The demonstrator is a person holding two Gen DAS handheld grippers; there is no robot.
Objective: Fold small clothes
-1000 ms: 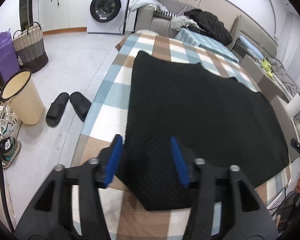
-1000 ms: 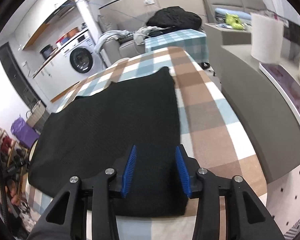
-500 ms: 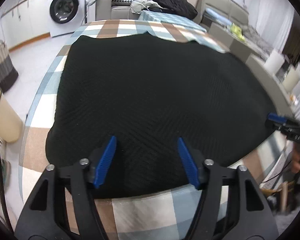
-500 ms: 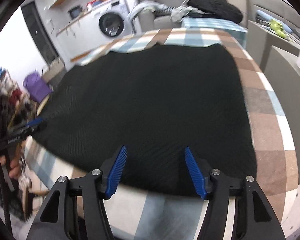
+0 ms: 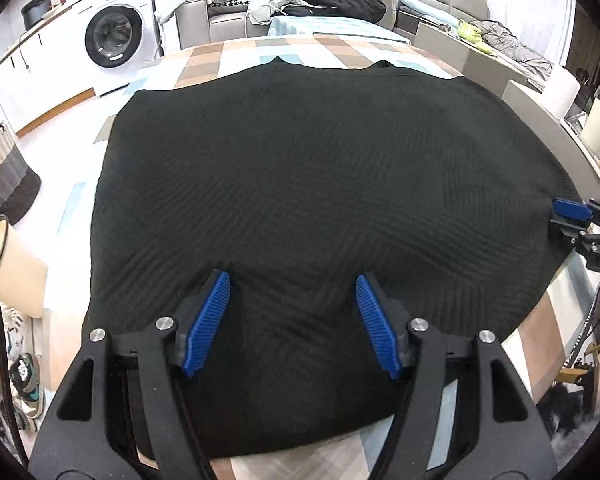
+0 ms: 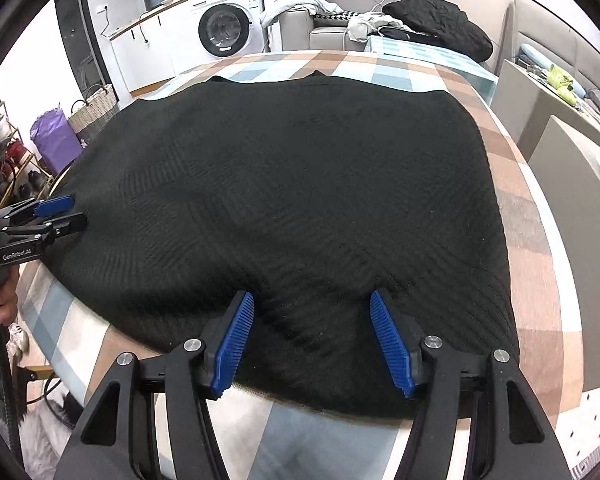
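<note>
1. The left gripper [image 5: 292, 320] has its blue-padded fingers [image 5: 210, 320] spread wide; nothing is pinched between them.
2. Between and ahead of those fingers lies the black garment [image 5: 320, 184], spread flat over a checked cloth [image 5: 260, 50]. The finger tips sit low over its near hem — whether they touch the knit I cannot tell.
3. The right gripper [image 6: 312, 344] is likewise wide open, its blue pads [image 6: 392, 346] on either side of a patch of the garment [image 6: 300, 184] near the hem, gripping nothing.
4. In the right wrist view, the left gripper shows far left of the fingers, at the garment's side edge.
5. Beyond the fingers, past the far end of the cloth, stand a washing machine [image 6: 224, 30] and a sofa [image 5: 228, 20] piled with clothes.
6. Left of the left fingers, on the floor, are a cream bin [image 5: 12, 268] and a woven basket [image 5: 4, 176].
</note>
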